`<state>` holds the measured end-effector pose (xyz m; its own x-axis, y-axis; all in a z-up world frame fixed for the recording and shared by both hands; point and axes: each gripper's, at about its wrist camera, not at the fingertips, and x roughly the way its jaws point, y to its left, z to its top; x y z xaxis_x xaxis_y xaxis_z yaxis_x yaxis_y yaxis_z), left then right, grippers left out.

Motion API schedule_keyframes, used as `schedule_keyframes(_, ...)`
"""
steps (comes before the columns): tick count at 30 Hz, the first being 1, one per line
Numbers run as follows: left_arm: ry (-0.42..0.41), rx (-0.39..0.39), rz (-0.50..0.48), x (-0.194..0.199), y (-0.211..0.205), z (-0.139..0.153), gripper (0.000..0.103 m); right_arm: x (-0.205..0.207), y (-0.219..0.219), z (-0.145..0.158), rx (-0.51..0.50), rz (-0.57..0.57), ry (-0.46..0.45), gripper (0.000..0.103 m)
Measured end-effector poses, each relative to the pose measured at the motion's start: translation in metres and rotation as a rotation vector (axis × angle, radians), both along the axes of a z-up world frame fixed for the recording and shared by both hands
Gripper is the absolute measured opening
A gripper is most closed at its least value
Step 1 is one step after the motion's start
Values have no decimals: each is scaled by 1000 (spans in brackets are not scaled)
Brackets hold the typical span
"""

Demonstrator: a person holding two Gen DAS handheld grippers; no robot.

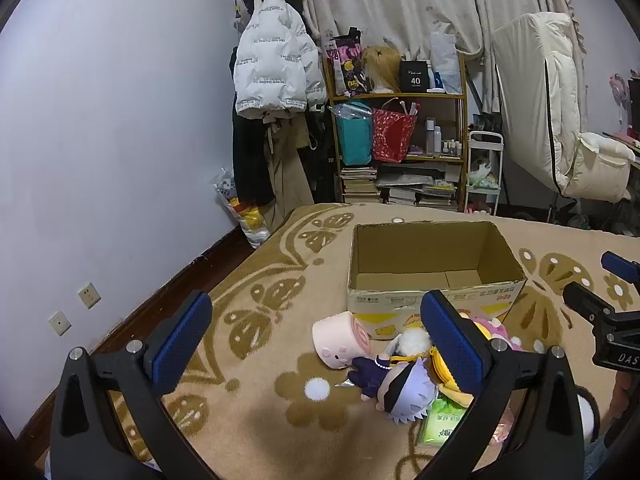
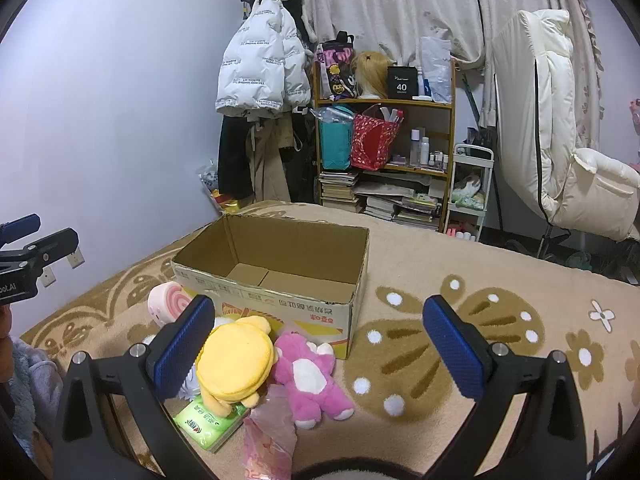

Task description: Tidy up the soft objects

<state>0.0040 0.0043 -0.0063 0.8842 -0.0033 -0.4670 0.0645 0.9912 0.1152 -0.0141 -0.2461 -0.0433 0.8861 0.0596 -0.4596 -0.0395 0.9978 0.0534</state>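
An open, empty cardboard box [image 1: 436, 280] [image 2: 280, 276] stands on the patterned blanket. Soft toys lie in front of it: a pink roll plush [image 1: 340, 340] [image 2: 168, 300], a doll with pale purple hair [image 1: 400, 388], a yellow plush [image 2: 236, 360], a pink plush bear [image 2: 308, 376], a green tissue pack [image 2: 208, 424] [image 1: 440, 424] and a pink plastic bag [image 2: 268, 440]. My left gripper [image 1: 316, 344] is open above the pink roll and the doll. My right gripper [image 2: 320, 348] is open above the pink bear. Both hold nothing.
The blanket [image 2: 460, 360] covers a bed. Behind it stand a wooden shelf [image 1: 400, 140] with bags and books, hanging coats [image 1: 272, 68], a small white cart [image 1: 484, 172] and a white recliner chair [image 2: 560, 140]. A wall [image 1: 120, 120] is on the left.
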Motion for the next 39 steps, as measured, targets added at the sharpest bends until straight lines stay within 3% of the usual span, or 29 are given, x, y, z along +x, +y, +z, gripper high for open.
schedule_keyframes(39,-4,20,-18,-3,-5,5,103,1,3,-6,-9,5,4,103)
